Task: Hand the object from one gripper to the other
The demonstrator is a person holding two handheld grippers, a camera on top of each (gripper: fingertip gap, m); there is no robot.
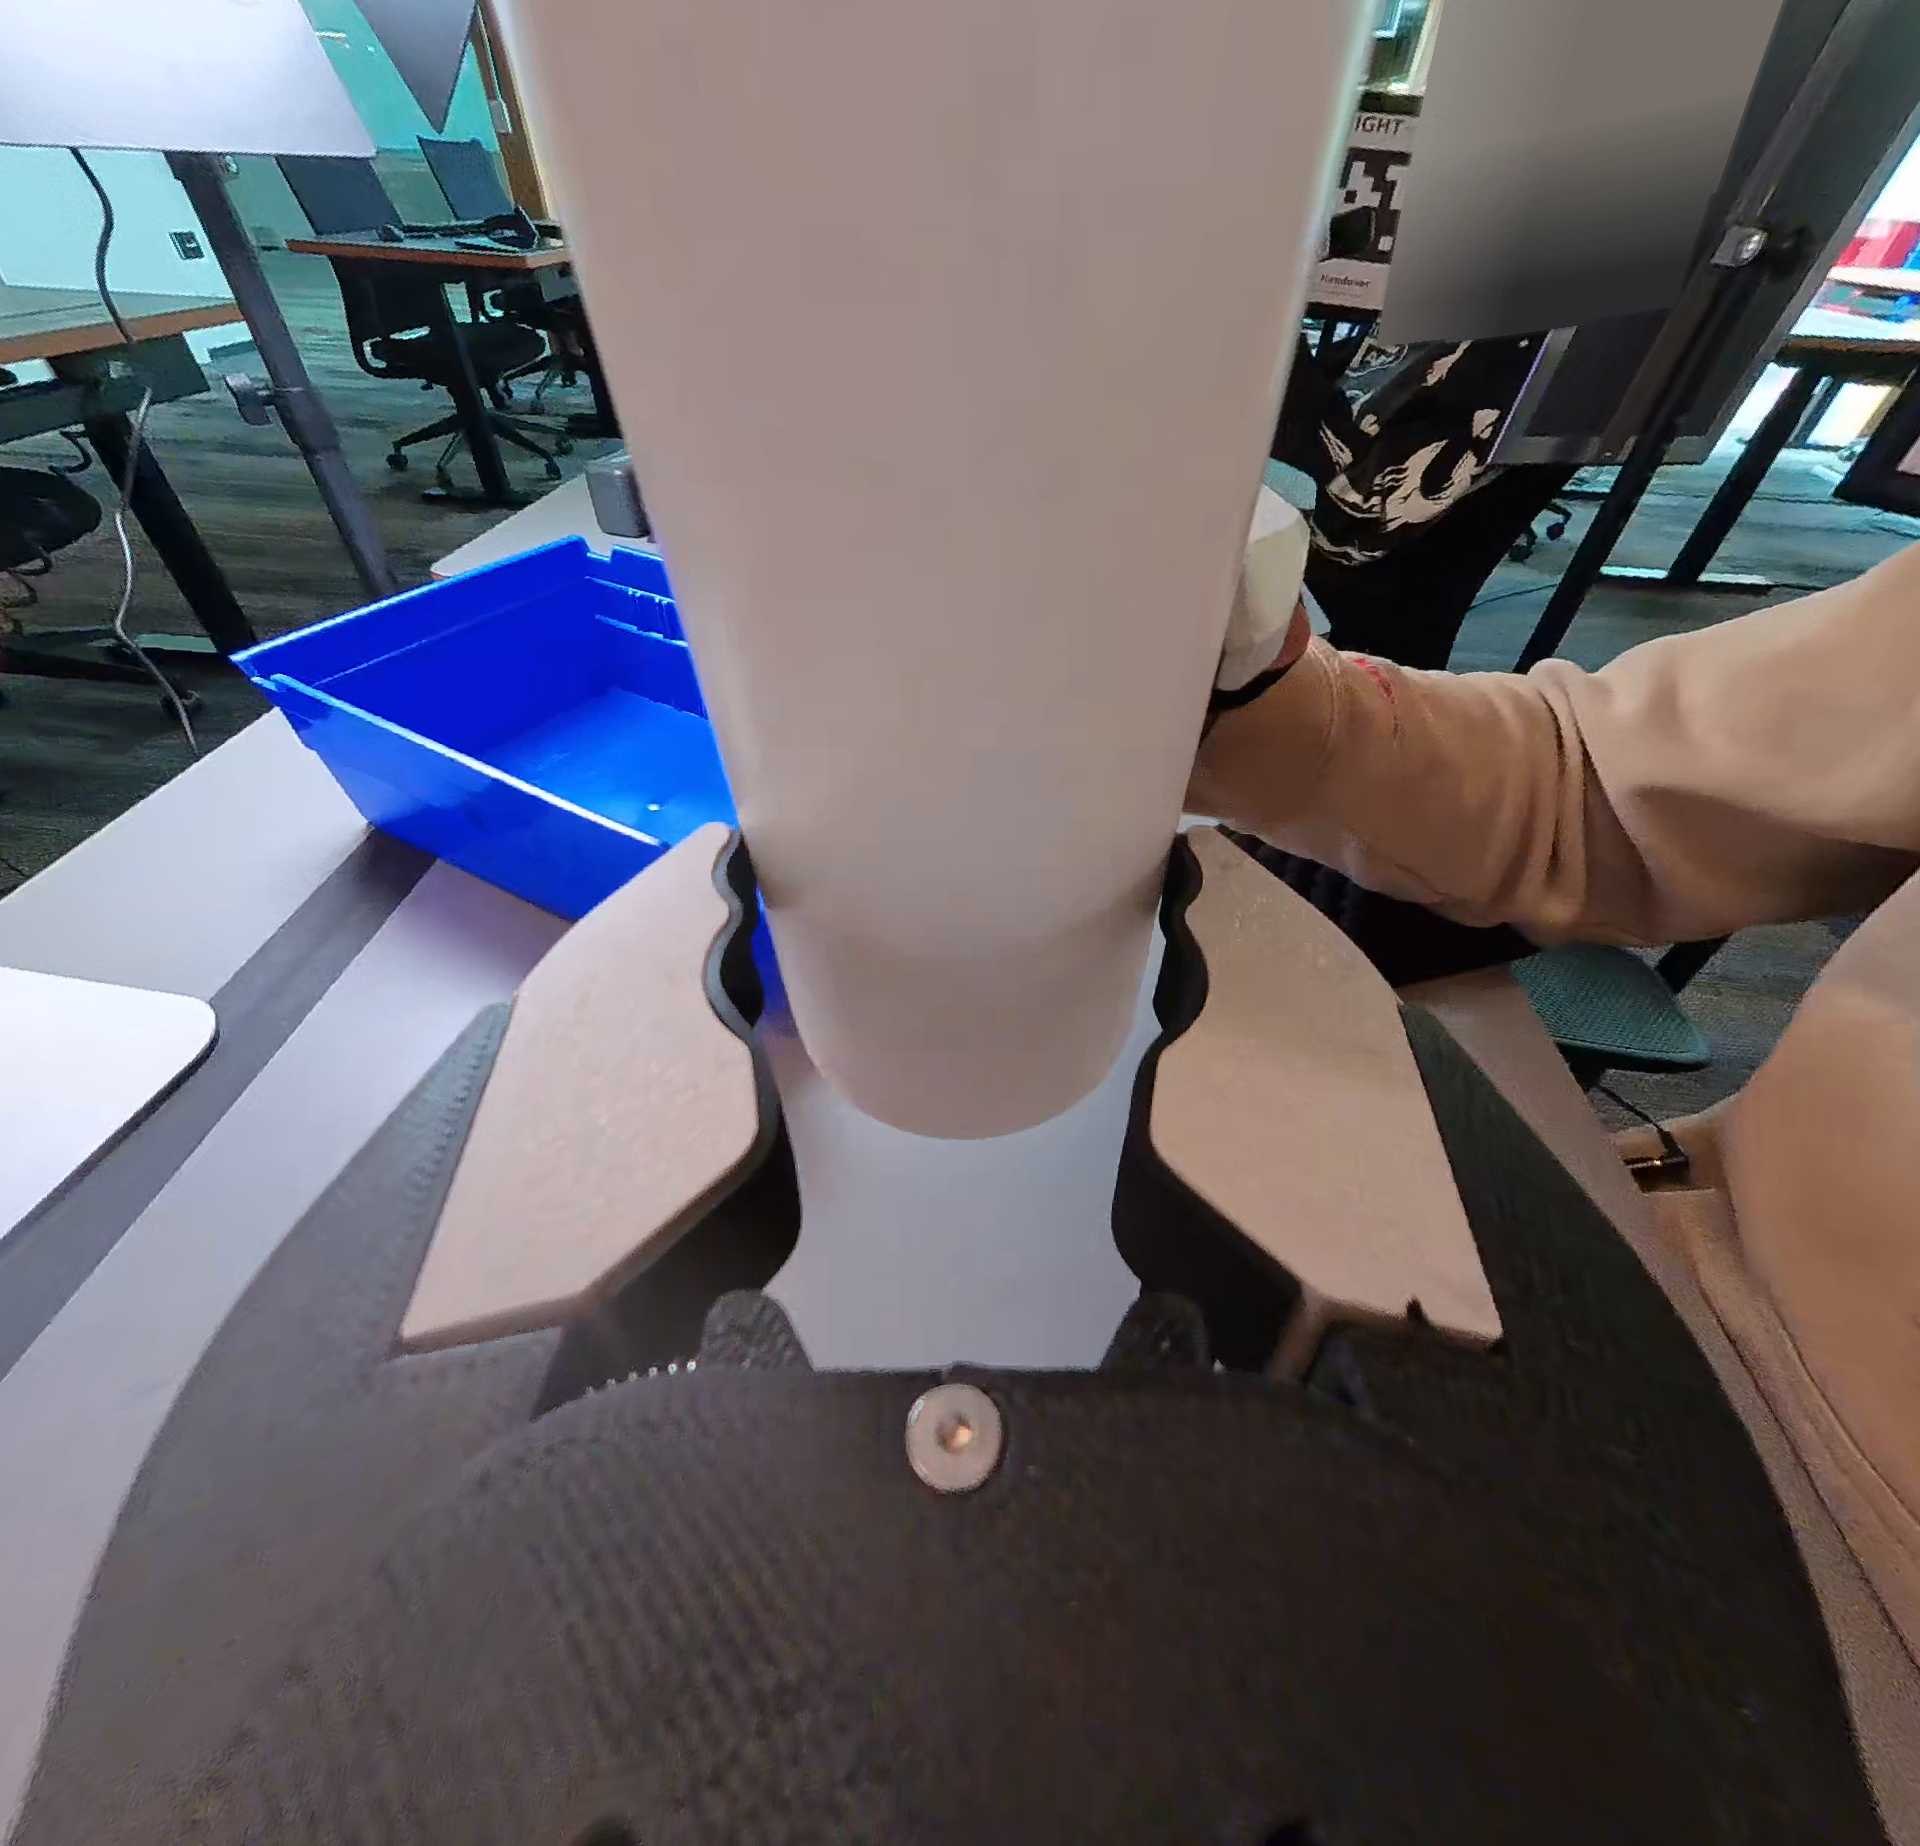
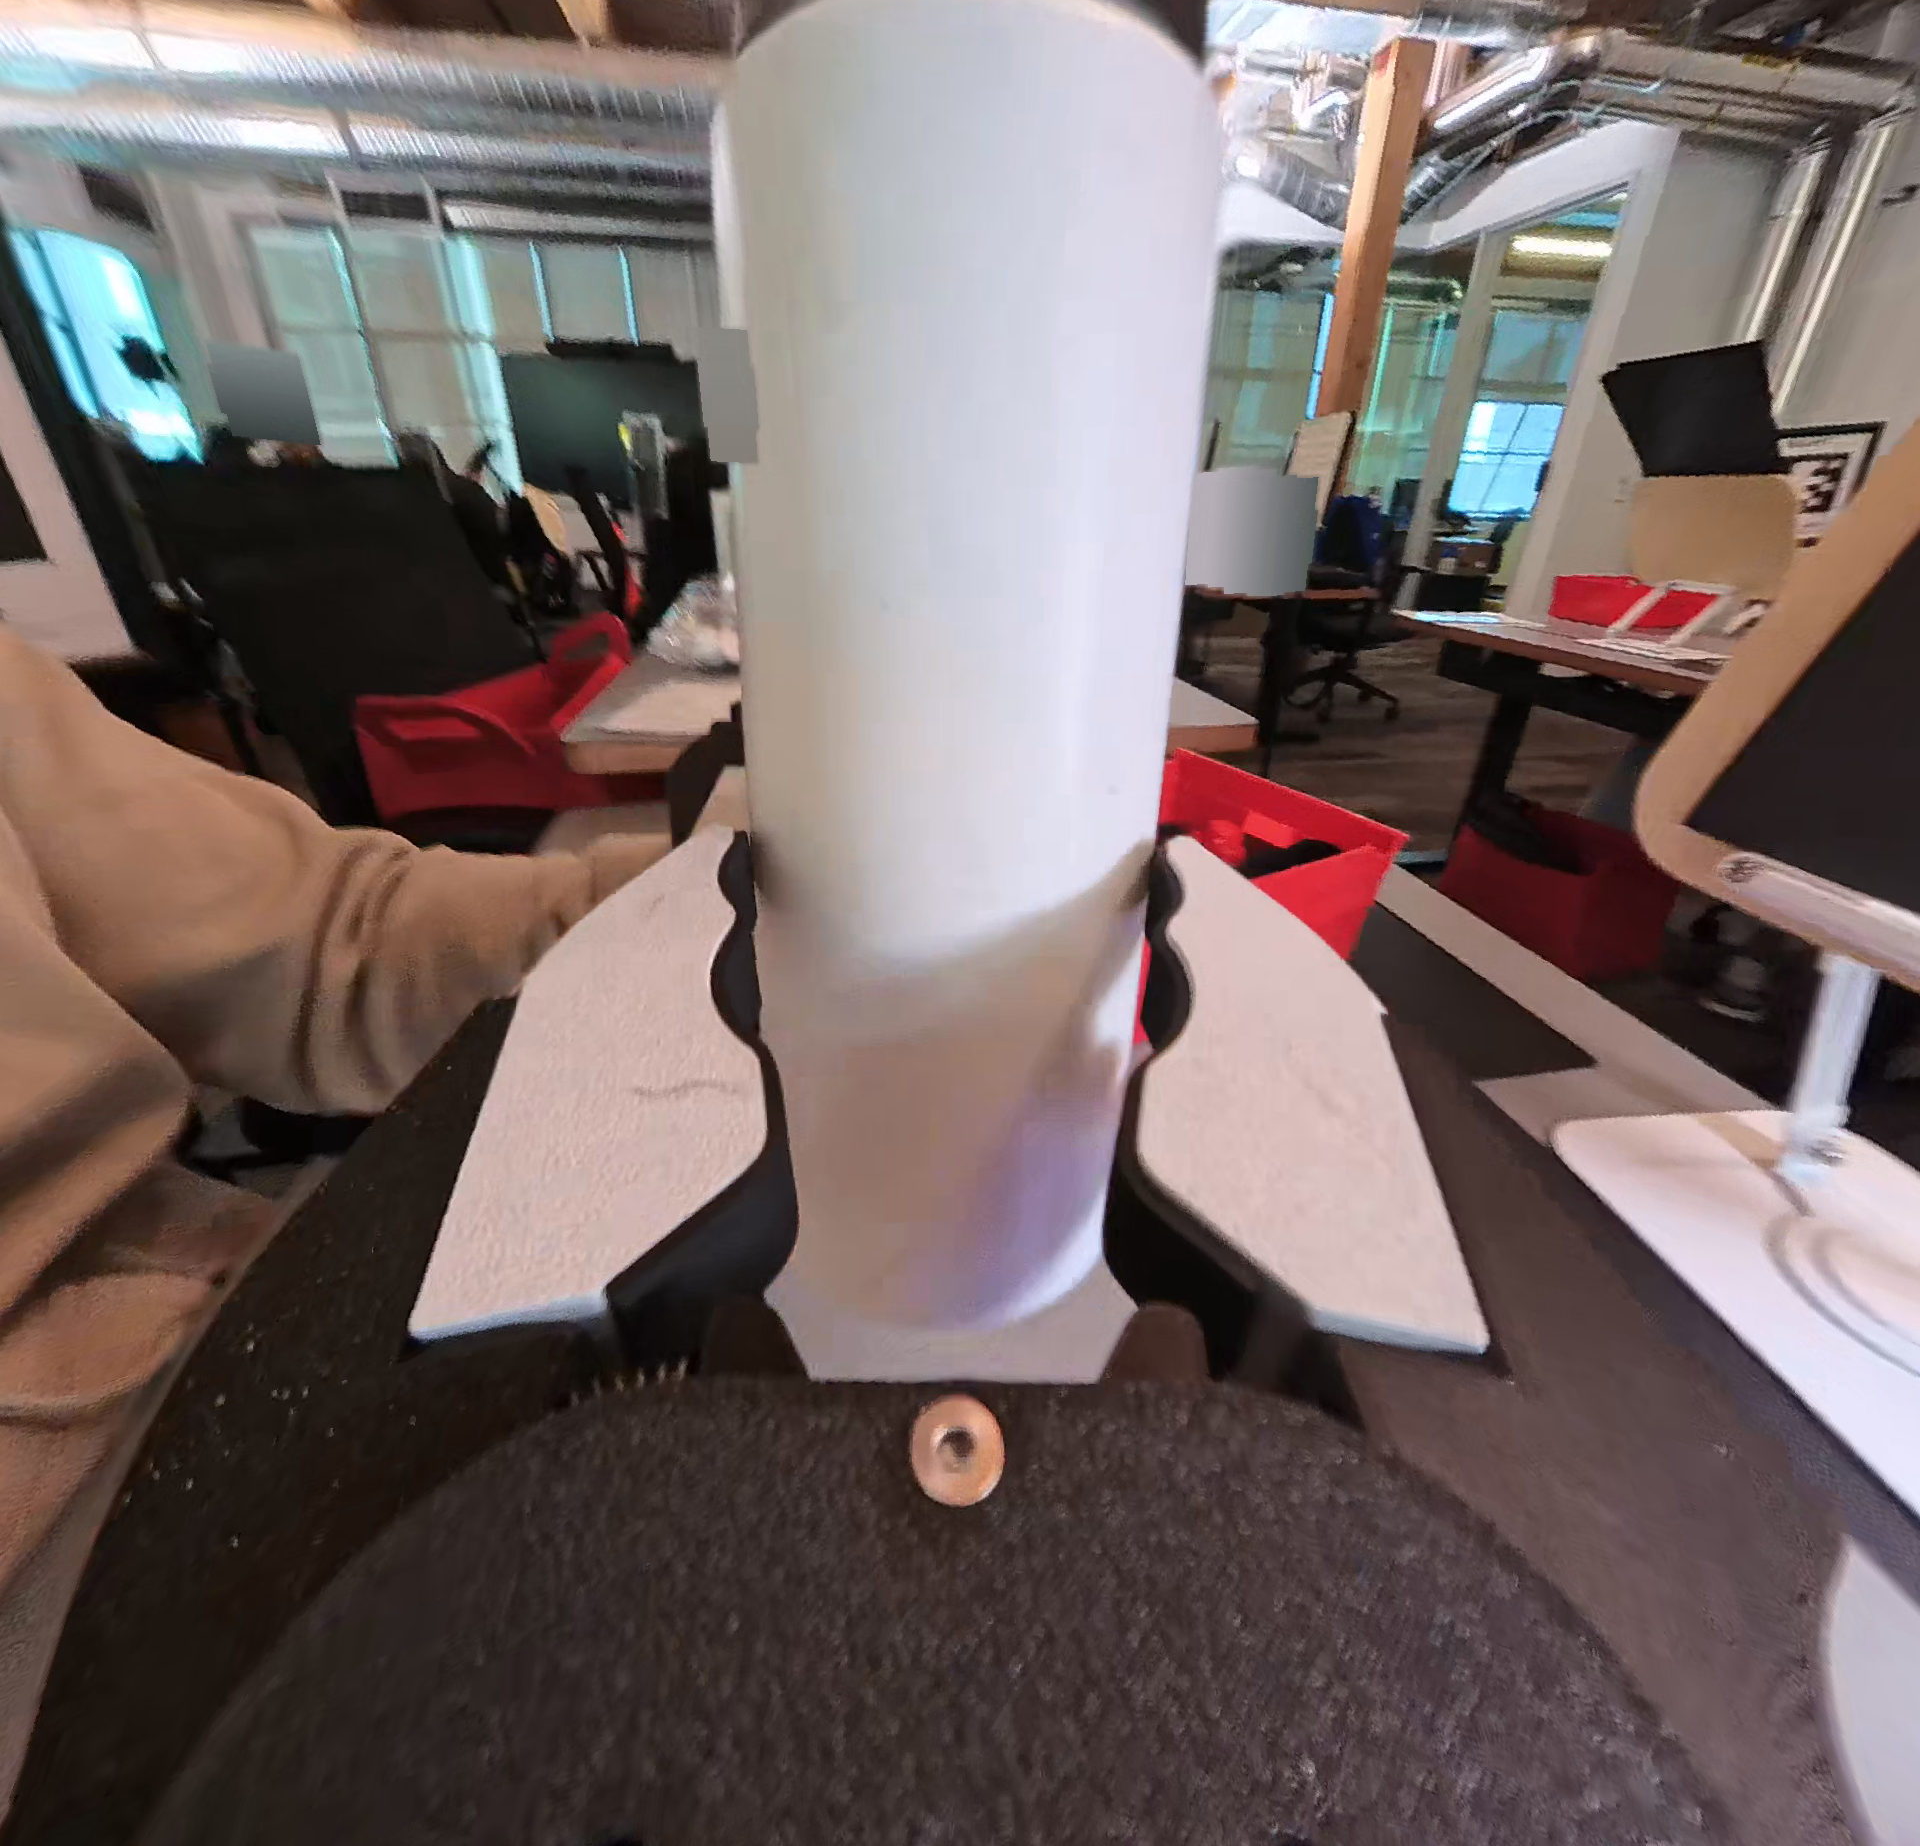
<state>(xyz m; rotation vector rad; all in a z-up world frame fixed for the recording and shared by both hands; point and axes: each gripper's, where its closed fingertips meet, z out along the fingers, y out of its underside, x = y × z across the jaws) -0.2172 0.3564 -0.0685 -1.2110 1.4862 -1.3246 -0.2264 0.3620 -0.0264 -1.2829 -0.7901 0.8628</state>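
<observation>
Fingers point(image 1: 727, 975) of left gripper point(image 1: 956, 923) are clamped on the narrow end of the white tumbler point(image 1: 935, 497); right gripper point(image 2: 951, 923) fingers point(image 2: 743, 975) also pinch the tumbler point(image 2: 966, 497). It's held aloft over the desk point(image 1: 208, 861), blue bin point(image 1: 499, 736) behind. Judging by this: mid-handover, both ends held, one release left. Can't tell which is the giver.
</observation>
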